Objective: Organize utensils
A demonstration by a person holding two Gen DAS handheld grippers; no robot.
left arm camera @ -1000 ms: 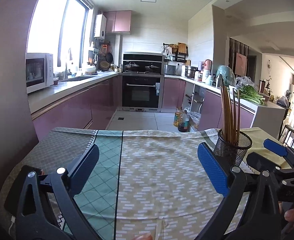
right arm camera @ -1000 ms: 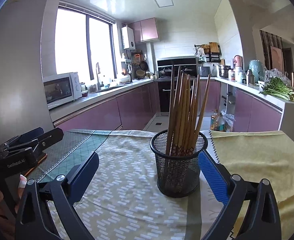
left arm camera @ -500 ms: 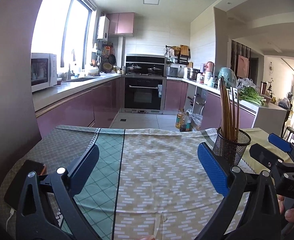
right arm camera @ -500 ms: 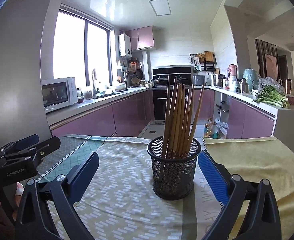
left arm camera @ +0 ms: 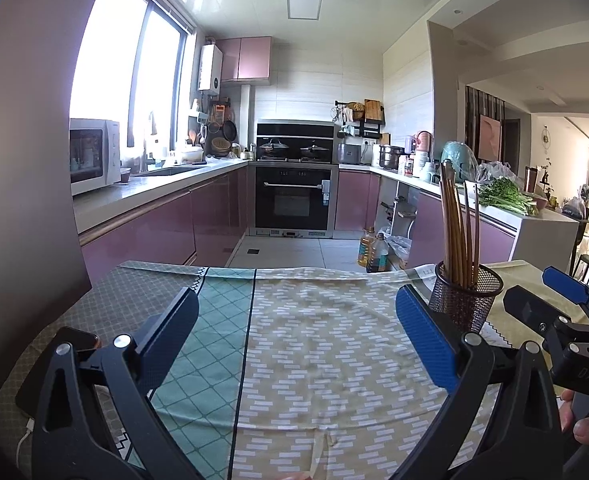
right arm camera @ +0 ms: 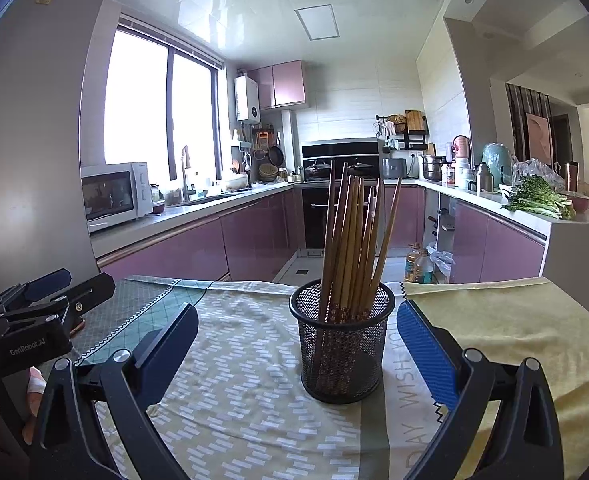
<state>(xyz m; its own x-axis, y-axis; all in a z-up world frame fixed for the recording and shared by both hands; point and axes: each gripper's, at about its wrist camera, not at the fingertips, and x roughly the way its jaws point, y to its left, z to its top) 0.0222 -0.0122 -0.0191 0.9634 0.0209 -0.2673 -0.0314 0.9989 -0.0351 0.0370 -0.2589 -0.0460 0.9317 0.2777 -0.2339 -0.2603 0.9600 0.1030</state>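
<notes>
A black mesh cup [right arm camera: 344, 344] stands upright on the table cloth and holds several wooden chopsticks [right arm camera: 350, 248]. My right gripper [right arm camera: 296, 344] is open and empty, its blue pads either side of the cup's near side, a little short of it. In the left wrist view the cup [left arm camera: 464, 300] stands to the right, past the right pad. My left gripper [left arm camera: 294, 336] is open and empty above bare cloth. The right gripper [left arm camera: 566, 312] shows at that view's right edge, and the left gripper [right arm camera: 46, 300] at the right wrist view's left edge.
The table carries a patterned cloth [left arm camera: 318, 344] with a green section [left arm camera: 210, 316] to the left and a yellow cloth [right arm camera: 506, 320] to the right. A dark phone [left arm camera: 54, 364] with a white cable lies at the left. Kitchen counters and an oven [left arm camera: 294, 196] lie beyond the table's far edge.
Both grippers have pulled back and risen a little; the cup of chopsticks sits slightly farther off in both views. Both stay open and empty.
</notes>
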